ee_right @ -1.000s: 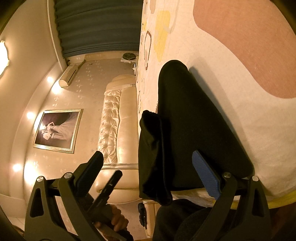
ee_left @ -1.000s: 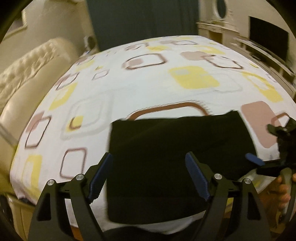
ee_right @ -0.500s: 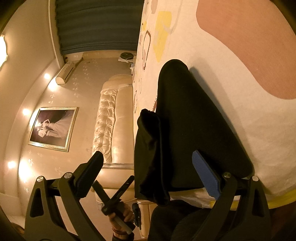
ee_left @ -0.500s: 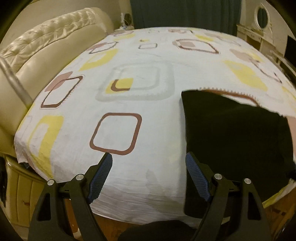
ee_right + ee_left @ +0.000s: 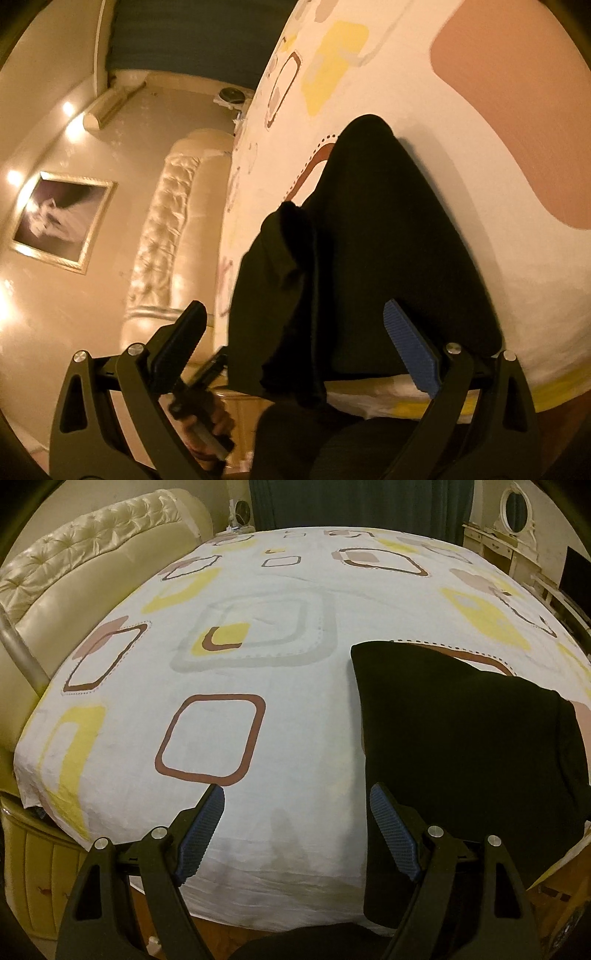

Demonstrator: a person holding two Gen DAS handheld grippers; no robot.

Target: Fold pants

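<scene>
**Both grippers empty beside the folded black pants**

In the left wrist view, the left gripper [image 5: 297,834] hangs over the near edge of the bed, its two blue pads spread wide with only bedsheet [image 5: 258,738] under the gap. The right pad stands just at the left edge of the black pants [image 5: 461,738], which lie folded on the sheet at the near right, one end hanging over the bed's edge.

In the right wrist view, rolled sideways, the right gripper [image 5: 295,350] is also released; a raised fold of the pants [image 5: 369,258] appears between its fingers, but no pad presses it. A hand [image 5: 218,421] holds the other tool low on the left.

Farther off are the cream tufted headboard [image 5: 92,550], dark curtains [image 5: 351,506], a vanity with an oval mirror [image 5: 515,507], and a framed picture [image 5: 61,218] on the wall.
</scene>
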